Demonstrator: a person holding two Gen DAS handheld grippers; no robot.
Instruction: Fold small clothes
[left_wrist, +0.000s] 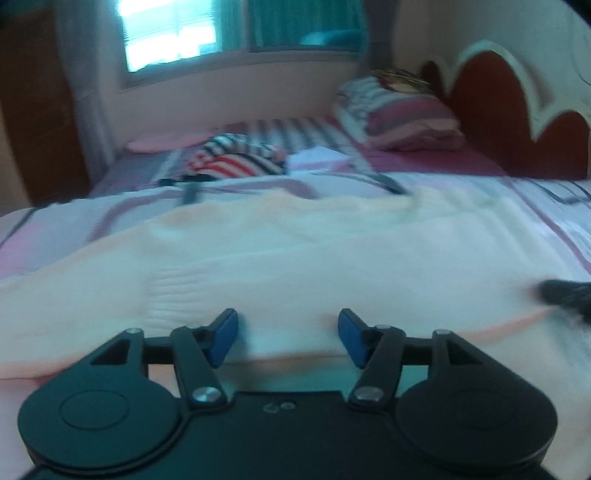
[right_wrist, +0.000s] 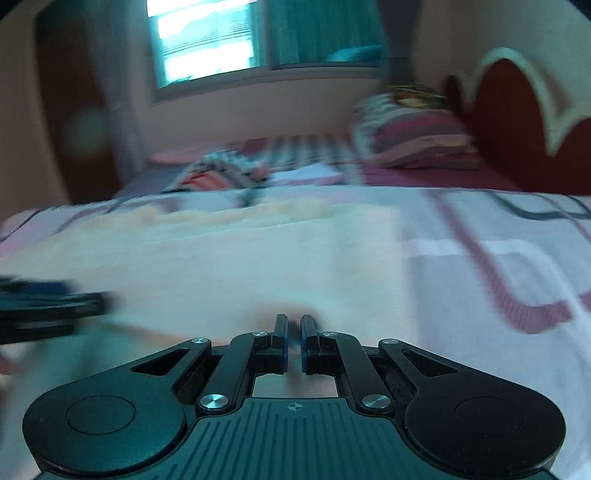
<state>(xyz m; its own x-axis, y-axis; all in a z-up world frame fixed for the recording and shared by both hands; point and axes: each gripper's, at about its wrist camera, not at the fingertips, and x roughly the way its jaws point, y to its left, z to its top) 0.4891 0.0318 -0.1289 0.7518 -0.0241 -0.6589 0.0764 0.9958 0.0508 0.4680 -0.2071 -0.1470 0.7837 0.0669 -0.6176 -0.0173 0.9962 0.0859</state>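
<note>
Dim bluish daylight from overexposed window (left_wrist: 170, 37), heavy motion blur, fisheye-bent edges.

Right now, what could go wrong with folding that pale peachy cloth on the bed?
The left claw is open over the peach cloth, so that side may slip or sag into a crooked fold. The right claw is shut at the cloth's near edge; whether it really holds cloth is unclear, so it might lift nothing. The striped clothes behind could get bumped.

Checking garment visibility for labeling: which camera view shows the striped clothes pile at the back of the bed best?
The left wrist view. There the striped clothes pile is fairly sharp, its red, white and dark stripes distinct. In the right wrist view the same pile is smeared by motion blur, so its stripes barely read.
</note>
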